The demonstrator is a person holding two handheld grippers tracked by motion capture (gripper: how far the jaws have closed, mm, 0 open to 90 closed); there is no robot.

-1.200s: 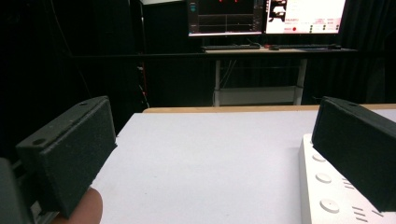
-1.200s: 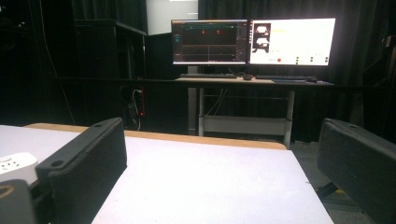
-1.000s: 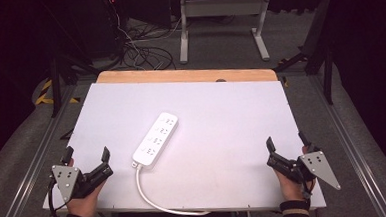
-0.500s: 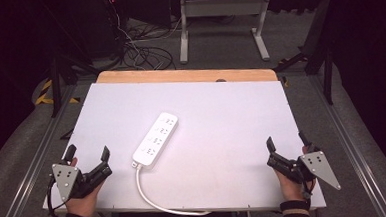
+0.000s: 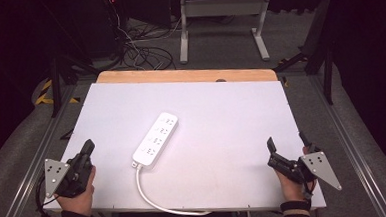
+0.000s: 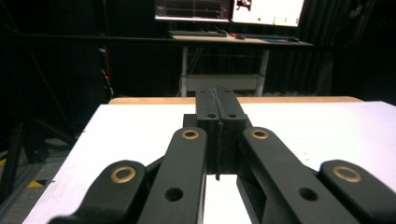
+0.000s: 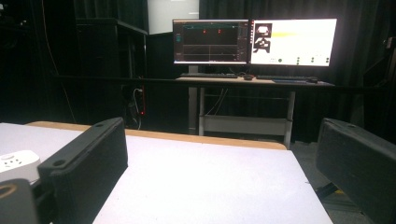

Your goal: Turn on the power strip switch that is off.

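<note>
White power strip (image 5: 155, 139) lies diagonal near centre of the white worktop (image 5: 221, 112), w/ its white cable (image 5: 150, 198) running from its near end toward the front edge. Left tongs (image 5: 87, 147) sit at front-left corner, held in a hand (image 5: 78, 194) w/ striped sleeve; in left gripper view the jaws are pressed together, nothing between. Right tongs (image 5: 287, 142) at front-right corner, well apart from the strip, jaws spread wide and empty. Two lit monitors (image 7: 254, 42) stand on a desk beyond the worktop.
</note>
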